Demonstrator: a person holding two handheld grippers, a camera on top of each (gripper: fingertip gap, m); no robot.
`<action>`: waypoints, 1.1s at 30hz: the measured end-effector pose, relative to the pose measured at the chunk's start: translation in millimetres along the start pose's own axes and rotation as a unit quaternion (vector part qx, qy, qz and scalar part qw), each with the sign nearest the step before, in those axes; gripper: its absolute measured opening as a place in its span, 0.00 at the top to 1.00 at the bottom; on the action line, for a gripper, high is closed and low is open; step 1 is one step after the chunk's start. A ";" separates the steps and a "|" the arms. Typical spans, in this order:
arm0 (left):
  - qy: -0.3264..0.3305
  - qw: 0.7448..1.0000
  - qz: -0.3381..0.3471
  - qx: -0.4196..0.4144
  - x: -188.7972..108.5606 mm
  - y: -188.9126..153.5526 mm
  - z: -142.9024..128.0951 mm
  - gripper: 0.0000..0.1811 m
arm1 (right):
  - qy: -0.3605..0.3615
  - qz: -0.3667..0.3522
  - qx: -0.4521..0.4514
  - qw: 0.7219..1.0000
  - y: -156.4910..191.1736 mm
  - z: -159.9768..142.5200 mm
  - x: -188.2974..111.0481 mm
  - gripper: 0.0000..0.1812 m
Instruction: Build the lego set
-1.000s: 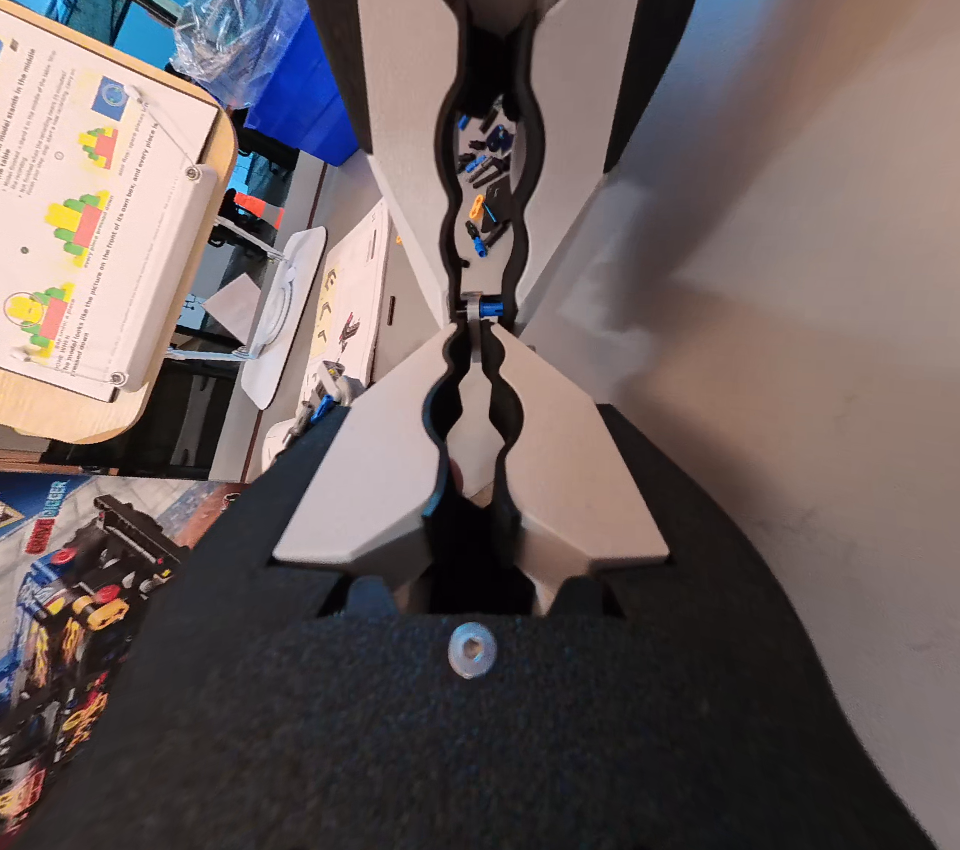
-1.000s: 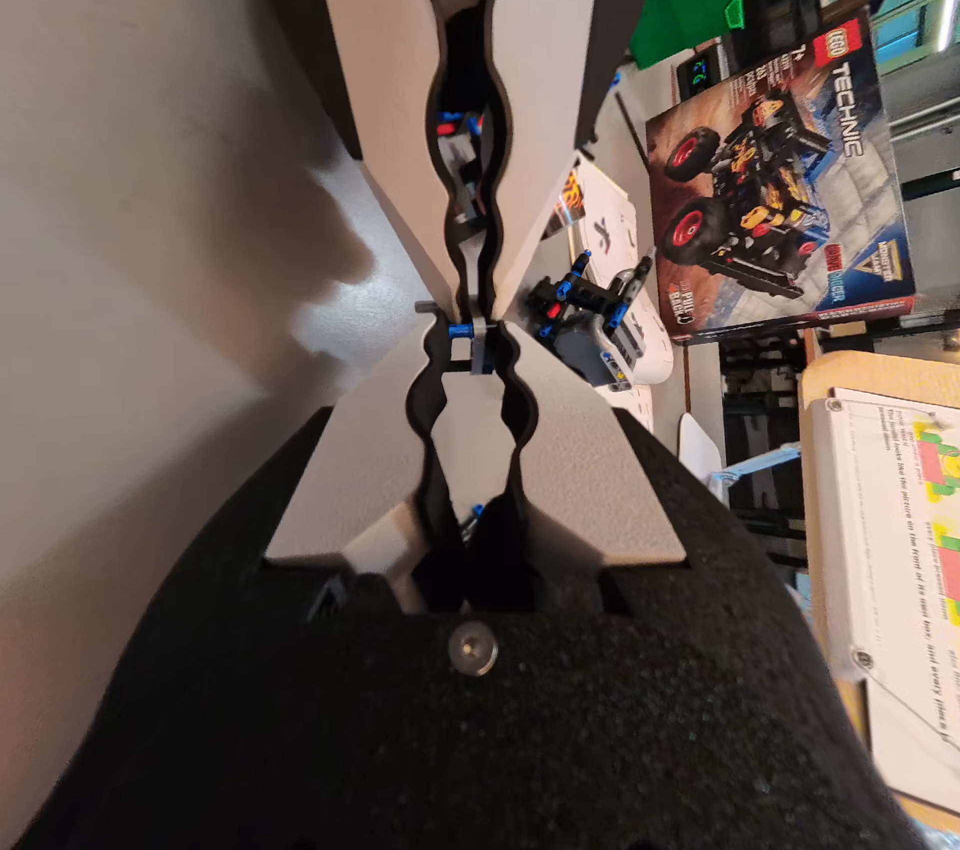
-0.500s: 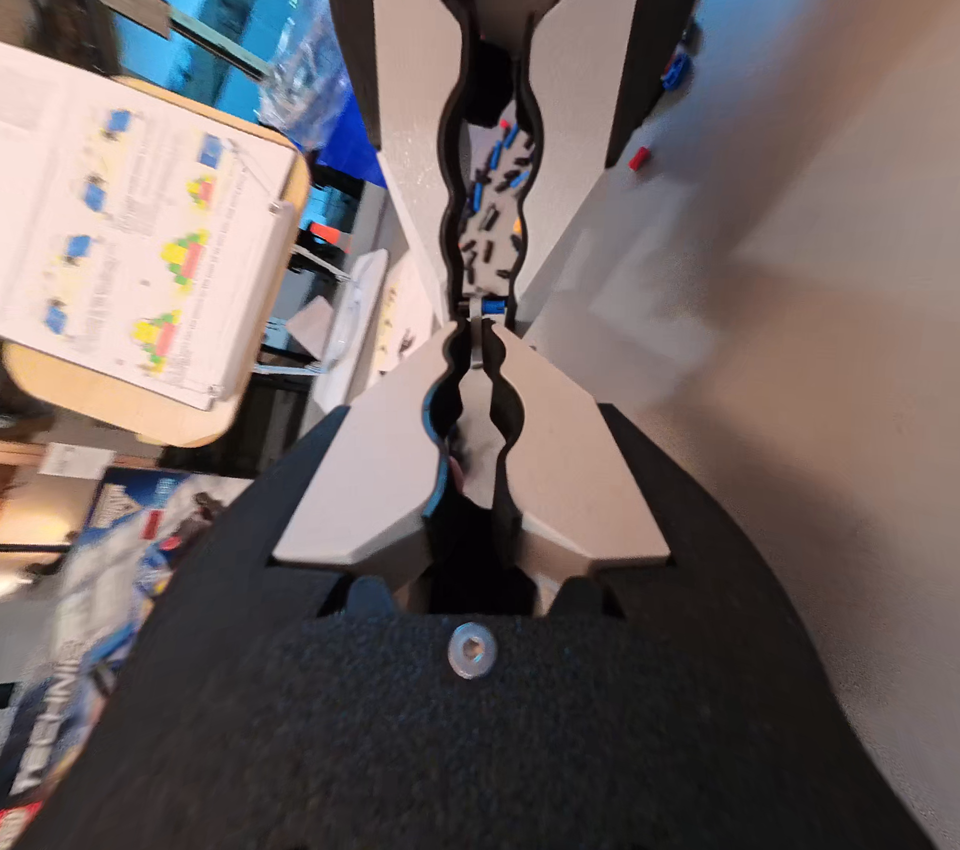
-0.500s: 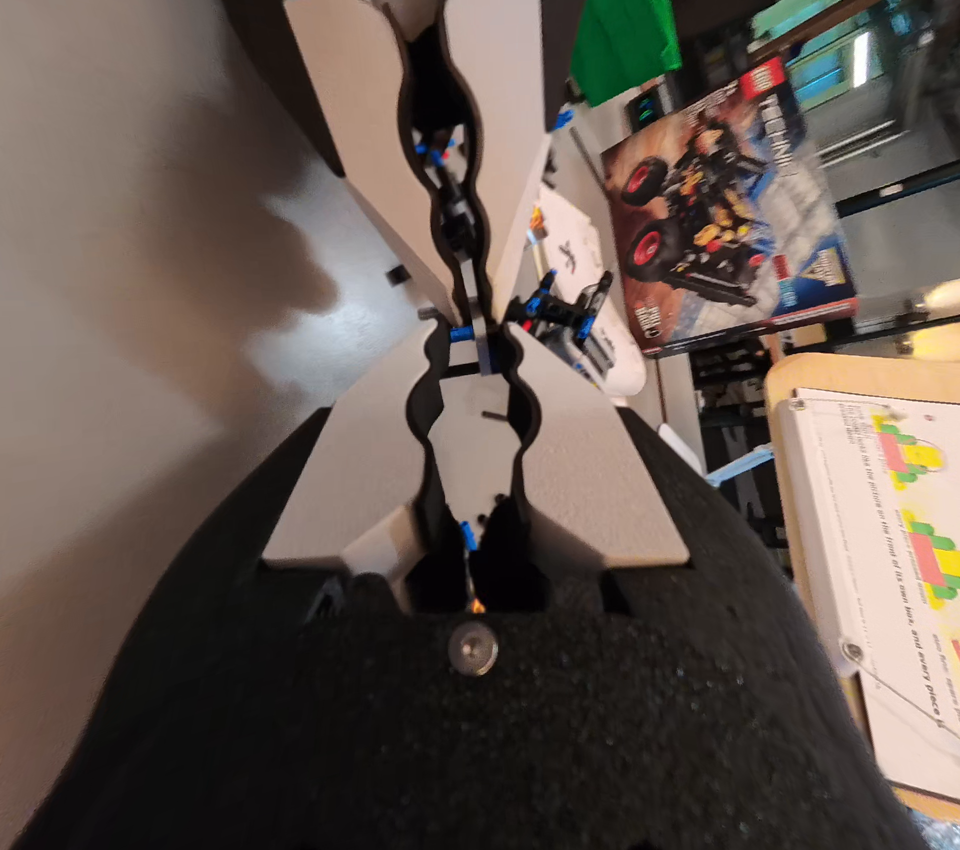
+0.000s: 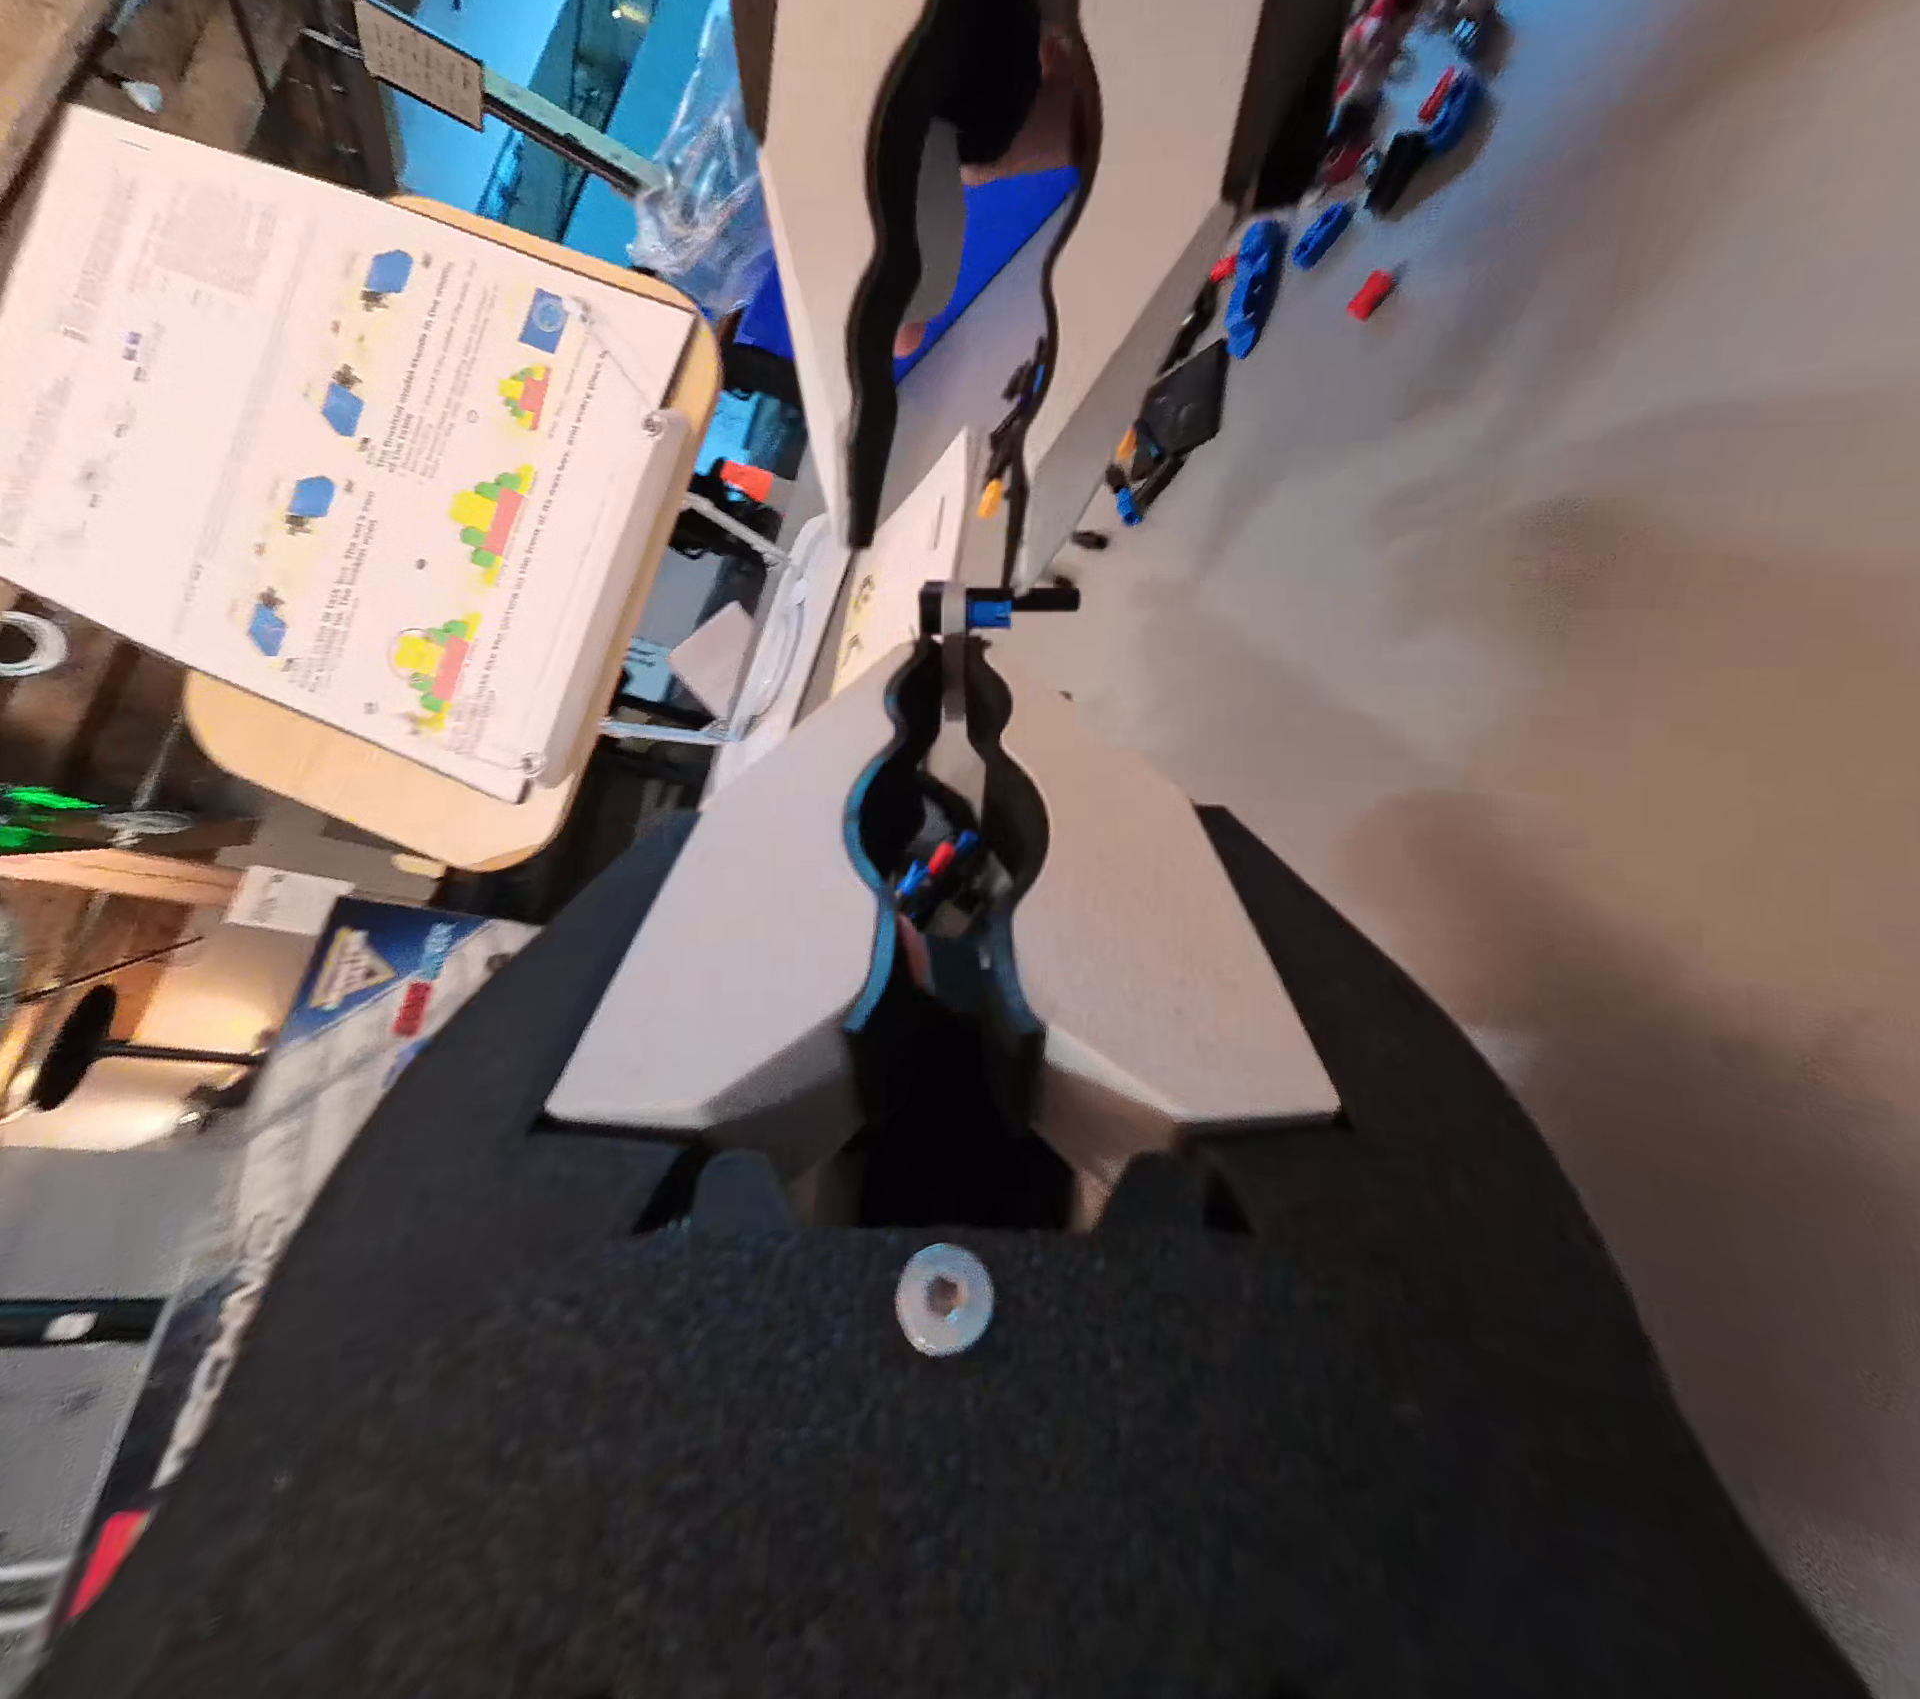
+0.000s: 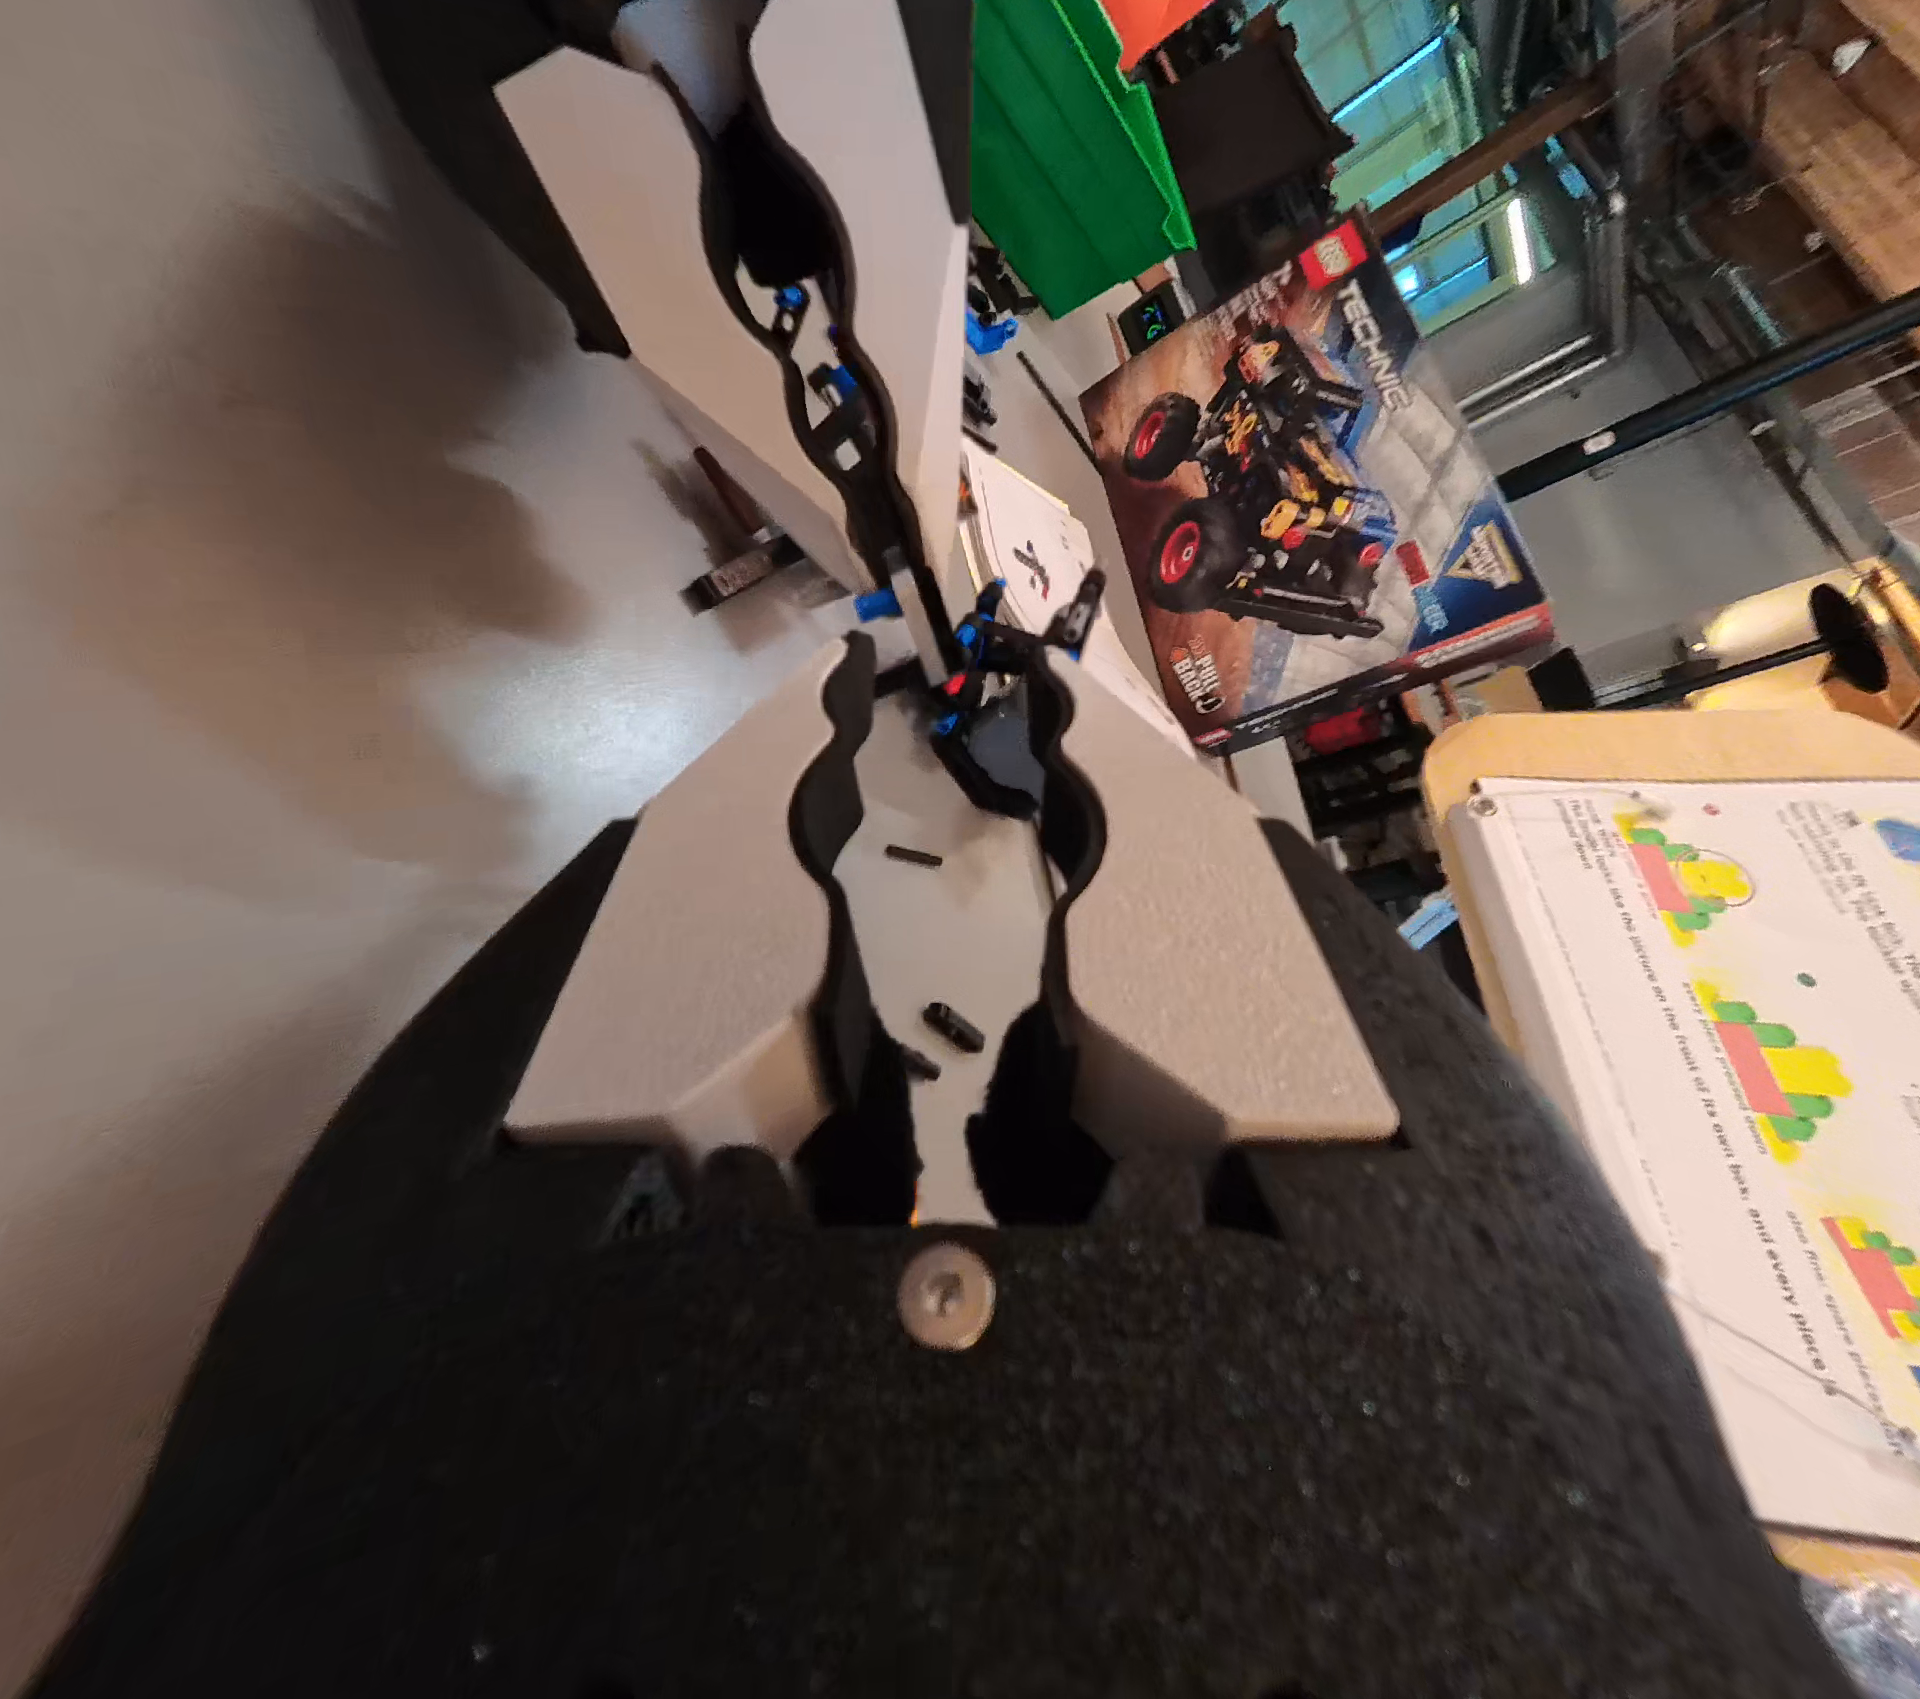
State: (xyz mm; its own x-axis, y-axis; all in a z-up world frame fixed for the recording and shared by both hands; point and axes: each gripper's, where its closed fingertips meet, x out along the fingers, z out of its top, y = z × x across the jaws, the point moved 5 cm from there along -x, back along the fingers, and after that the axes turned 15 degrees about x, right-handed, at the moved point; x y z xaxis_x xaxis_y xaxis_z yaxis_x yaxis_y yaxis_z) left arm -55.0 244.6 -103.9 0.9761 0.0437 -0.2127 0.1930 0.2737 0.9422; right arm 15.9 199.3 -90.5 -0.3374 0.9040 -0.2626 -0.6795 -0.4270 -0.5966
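Note:
My left gripper (image 5: 948, 662) is shut on a small grey lego piece (image 5: 951, 610) with a blue pin and a black axle sticking out to its right. My right gripper (image 5: 940, 548) faces it from above with its jaws apart, just off the piece. In the right wrist view my right gripper (image 6: 940, 662) is open and empty. The left gripper (image 6: 904, 600) points down at it, and the piece's blue pin (image 6: 876, 605) shows at its tip. A partly built black model with blue pins (image 6: 1023, 641) lies on white paper behind the fingertips.
Loose red, blue and black parts (image 5: 1392, 91) and more black parts (image 5: 1184, 402) are scattered on the grey table (image 5: 1558, 714). The set's box (image 6: 1309, 486) stands at the table's edge. An instruction board (image 5: 343, 444) and a green bin (image 6: 1060, 174) are beyond it. The grippers are tip to tip, or close to it.
My right gripper has opened and let go of the small piece, and the two grippers have drawn slightly apart. My left gripper still holds it. Both views have swung.

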 end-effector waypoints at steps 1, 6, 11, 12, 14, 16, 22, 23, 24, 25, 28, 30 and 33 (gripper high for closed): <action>-0.009 1.000 -0.007 -0.009 -0.7 -0.1 3.1 0.99 | 0.000 0.000 -0.009 1.000 2.3 0.3 0.8 0.85; -0.042 0.998 -0.038 -0.028 -3.4 -4.5 9.6 0.99 | 0.004 0.029 -0.020 0.999 11.5 -3.0 2.6 0.94; -0.046 0.997 -0.041 -0.047 -2.8 -3.7 8.9 0.99 | 0.011 0.034 -0.017 0.999 10.0 -2.8 2.5 0.95; -0.046 0.996 -0.048 -0.052 -3.0 -4.6 7.9 0.97 | 0.016 0.040 -0.012 0.999 10.6 -3.9 3.2 0.95; -0.043 0.994 -0.067 -0.071 -2.7 -6.4 6.1 0.86 | 0.028 0.050 0.009 0.998 10.4 -5.9 5.3 0.95; -0.049 0.992 -0.083 -0.082 -2.9 -8.3 7.1 0.81 | 0.042 0.064 0.034 0.997 10.3 -8.8 7.2 0.95; -0.059 0.988 -0.093 -0.104 -1.4 -8.8 11.3 0.90 | 0.048 0.081 0.039 0.995 16.0 -5.2 6.9 0.95; -0.063 0.989 -0.093 -0.101 -1.6 -9.3 11.7 0.90 | 0.049 0.080 0.033 0.995 16.8 -4.8 6.6 0.95; -0.065 0.989 -0.092 -0.098 -1.6 -10.1 12.0 0.91 | 0.054 0.081 0.034 0.995 16.9 -4.9 6.3 0.95; -0.067 0.989 -0.090 -0.094 -1.5 -10.7 12.7 0.91 | 0.058 0.085 0.036 0.994 17.2 -5.1 5.8 0.95; -0.072 0.991 -0.075 -0.078 -1.4 -10.9 16.0 0.90 | 0.061 0.096 0.047 0.992 16.4 -4.3 3.3 0.95; -0.069 0.992 -0.078 -0.069 -0.8 -12.4 16.9 0.91 | 0.066 0.100 0.045 0.992 17.4 -5.5 2.5 0.95; -0.074 0.990 -0.088 -0.077 -2.1 -12.9 17.5 0.91 | 0.070 0.099 0.035 0.992 19.2 -4.5 1.8 0.95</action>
State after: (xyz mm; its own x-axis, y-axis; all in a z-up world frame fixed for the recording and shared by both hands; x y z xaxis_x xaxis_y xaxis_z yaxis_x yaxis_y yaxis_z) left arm -57.7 224.1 -111.0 0.9352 -0.1549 -0.3186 0.3543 0.4089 0.8410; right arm 5.2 192.8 -105.8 -0.3786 0.7941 -0.4755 -0.6537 -0.5931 -0.4700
